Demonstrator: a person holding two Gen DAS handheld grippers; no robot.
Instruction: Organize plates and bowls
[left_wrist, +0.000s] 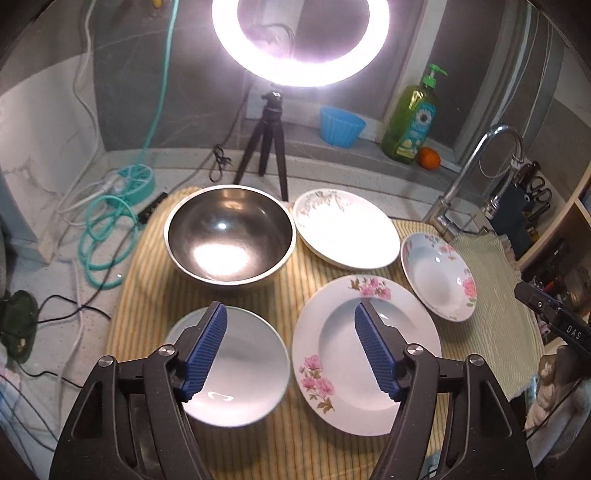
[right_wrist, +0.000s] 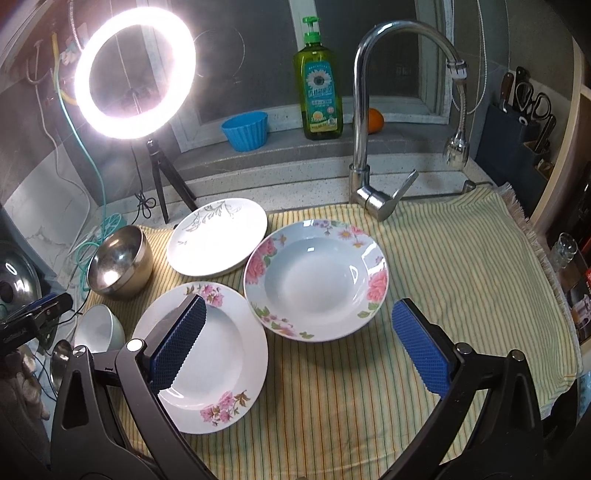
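Between the left gripper's (left_wrist: 290, 325) fingers lay bare striped cloth (left_wrist: 291, 295) — a narrow lane between the pale bowl (left_wrist: 243, 369) under the left finger and the pink-flowered plate (left_wrist: 369, 354) under the right. Ahead, the steel bowl (left_wrist: 229, 240) blocked that lane. Right of the right gripper's (right_wrist: 299, 317) right finger the cloth (right_wrist: 461, 266) lay open — the faucet (right_wrist: 364, 147) stood beyond.
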